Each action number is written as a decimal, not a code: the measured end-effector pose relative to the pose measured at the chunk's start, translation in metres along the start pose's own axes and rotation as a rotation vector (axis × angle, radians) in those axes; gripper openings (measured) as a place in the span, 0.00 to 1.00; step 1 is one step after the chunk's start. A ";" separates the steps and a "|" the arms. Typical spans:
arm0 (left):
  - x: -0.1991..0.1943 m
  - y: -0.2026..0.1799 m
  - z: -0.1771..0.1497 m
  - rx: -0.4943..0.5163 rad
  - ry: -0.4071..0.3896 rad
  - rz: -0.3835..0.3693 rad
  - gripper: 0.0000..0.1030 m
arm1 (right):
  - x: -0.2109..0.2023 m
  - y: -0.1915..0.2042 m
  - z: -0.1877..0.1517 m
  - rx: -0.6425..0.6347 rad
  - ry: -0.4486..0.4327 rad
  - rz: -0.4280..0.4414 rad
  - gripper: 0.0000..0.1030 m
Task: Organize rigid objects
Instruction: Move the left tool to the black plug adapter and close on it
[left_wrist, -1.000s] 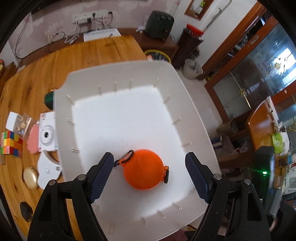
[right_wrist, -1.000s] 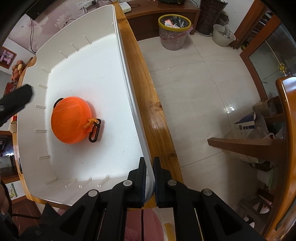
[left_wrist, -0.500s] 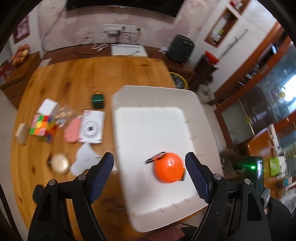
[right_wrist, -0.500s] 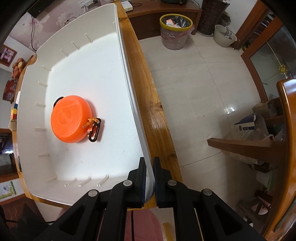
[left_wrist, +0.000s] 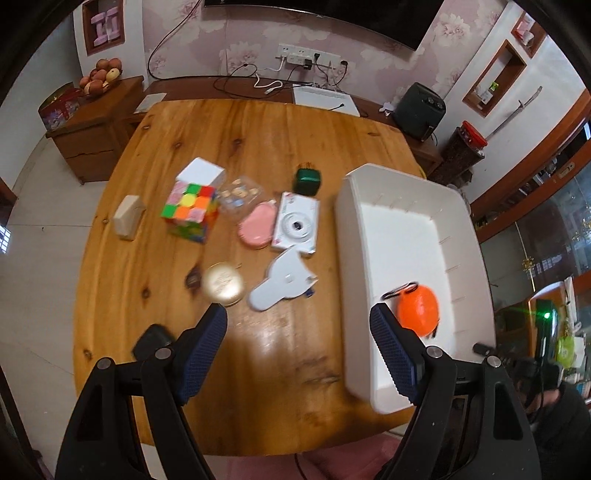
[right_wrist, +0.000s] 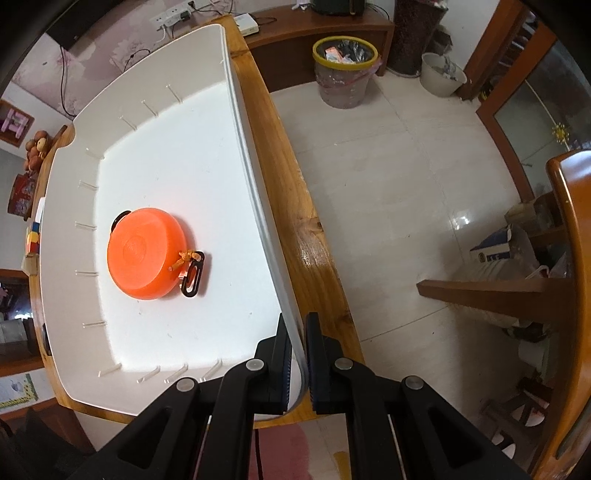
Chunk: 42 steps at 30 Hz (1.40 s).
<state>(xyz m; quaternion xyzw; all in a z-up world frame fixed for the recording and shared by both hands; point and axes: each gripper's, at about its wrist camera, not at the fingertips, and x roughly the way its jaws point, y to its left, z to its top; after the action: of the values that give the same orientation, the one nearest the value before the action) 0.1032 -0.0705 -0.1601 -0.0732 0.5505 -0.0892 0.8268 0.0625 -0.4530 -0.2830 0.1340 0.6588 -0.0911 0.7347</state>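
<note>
A white bin (left_wrist: 402, 236) (right_wrist: 177, 147) stands at the right edge of the wooden table (left_wrist: 258, 147), holding a round orange case (left_wrist: 419, 308) (right_wrist: 146, 253) with a black clip. My right gripper (right_wrist: 299, 332) is shut on the bin's right wall near its front corner. High over the table, my left gripper (left_wrist: 299, 325) is open and holds nothing. Loose items lie ahead of it: a white fan-shaped piece (left_wrist: 282, 286), a gold compact (left_wrist: 222, 283), a white camera (left_wrist: 297, 226), a pink case (left_wrist: 257, 226), a colour cube (left_wrist: 190, 210), a green box (left_wrist: 307, 181).
A white box (left_wrist: 202, 171), a clear packet (left_wrist: 238, 194), a beige block (left_wrist: 127, 218) and a black item (left_wrist: 153, 341) also lie on the table. A bin of rubbish (right_wrist: 343, 70) stands on the tiled floor to the right. A wooden chair (right_wrist: 554, 295) is close by.
My left gripper has pulled back and swung left, from over the orange case in the bin to above the loose items. The right gripper has stayed clamped on the bin wall.
</note>
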 end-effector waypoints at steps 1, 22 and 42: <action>0.000 0.005 -0.002 0.002 0.007 0.004 0.80 | -0.001 0.000 -0.001 -0.001 -0.008 -0.005 0.07; 0.023 0.095 -0.039 0.150 0.239 0.071 0.80 | -0.005 0.004 -0.017 0.043 -0.129 -0.046 0.08; 0.091 0.139 -0.030 0.196 0.463 0.069 0.80 | -0.005 0.011 -0.022 0.111 -0.143 -0.136 0.12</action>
<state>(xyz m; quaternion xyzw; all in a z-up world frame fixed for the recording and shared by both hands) 0.1190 0.0437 -0.2835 0.0483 0.7162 -0.1284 0.6843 0.0439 -0.4361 -0.2790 0.1228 0.6062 -0.1863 0.7634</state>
